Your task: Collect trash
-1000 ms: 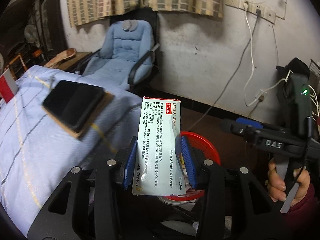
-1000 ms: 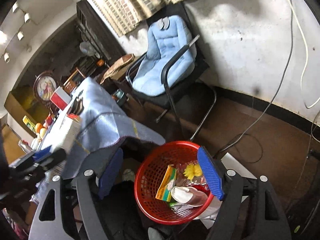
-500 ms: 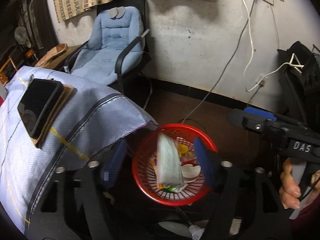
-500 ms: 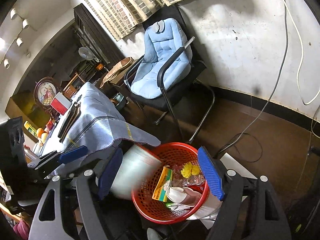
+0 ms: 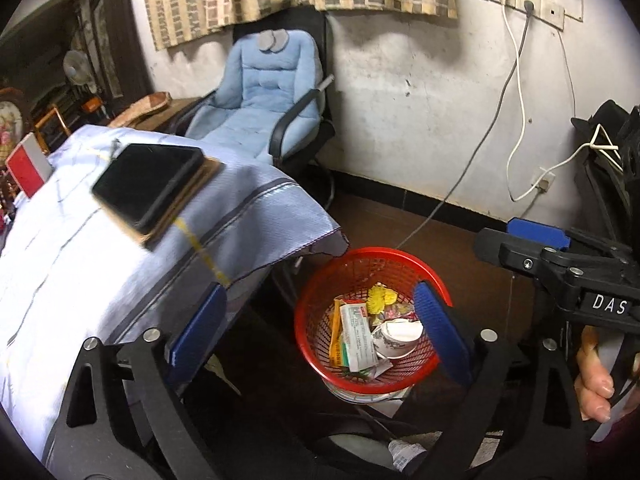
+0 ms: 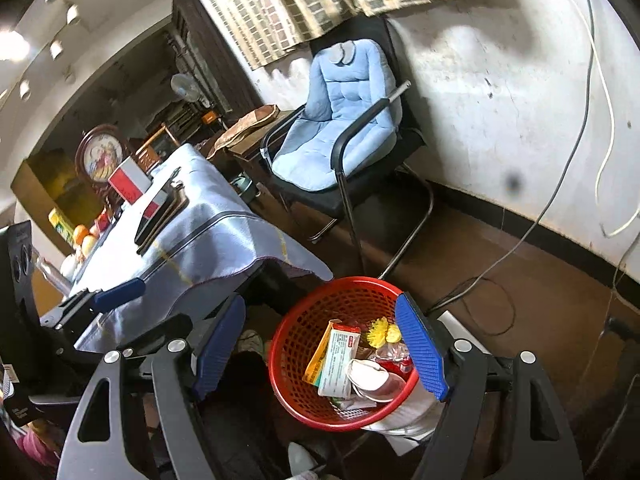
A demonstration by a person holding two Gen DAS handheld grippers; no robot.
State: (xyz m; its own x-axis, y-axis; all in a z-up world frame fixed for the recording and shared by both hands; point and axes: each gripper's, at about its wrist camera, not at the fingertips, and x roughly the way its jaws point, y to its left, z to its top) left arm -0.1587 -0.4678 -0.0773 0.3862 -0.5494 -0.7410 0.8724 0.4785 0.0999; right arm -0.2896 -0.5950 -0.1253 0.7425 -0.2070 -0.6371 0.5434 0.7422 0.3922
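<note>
A red mesh basket (image 5: pixel 312 300) stands on the floor beside the table; it also shows in the right wrist view (image 6: pixel 296 344). A white medicine box (image 5: pixel 357 338) lies inside it among other trash, also seen in the right wrist view (image 6: pixel 338 364). A broken cup (image 5: pixel 396 338) and yellow scraps (image 5: pixel 380 294) lie beside the box. My left gripper (image 5: pixel 320 330) is open and empty, above the basket. My right gripper (image 6: pixel 320 350) is open and empty, also above the basket.
A table with a blue cloth (image 5: pixel 80 256) is at the left, with a black tablet on a board (image 5: pixel 148 184) and a red-and-white box (image 5: pixel 26 166). A blue padded chair (image 5: pixel 260 92) stands by the wall. Cables (image 5: pixel 516 128) hang from wall sockets.
My left gripper opened and let go of the medicine box, which fell into the red basket. The left gripper then pulled back. The right gripper stayed open and barely moved.
</note>
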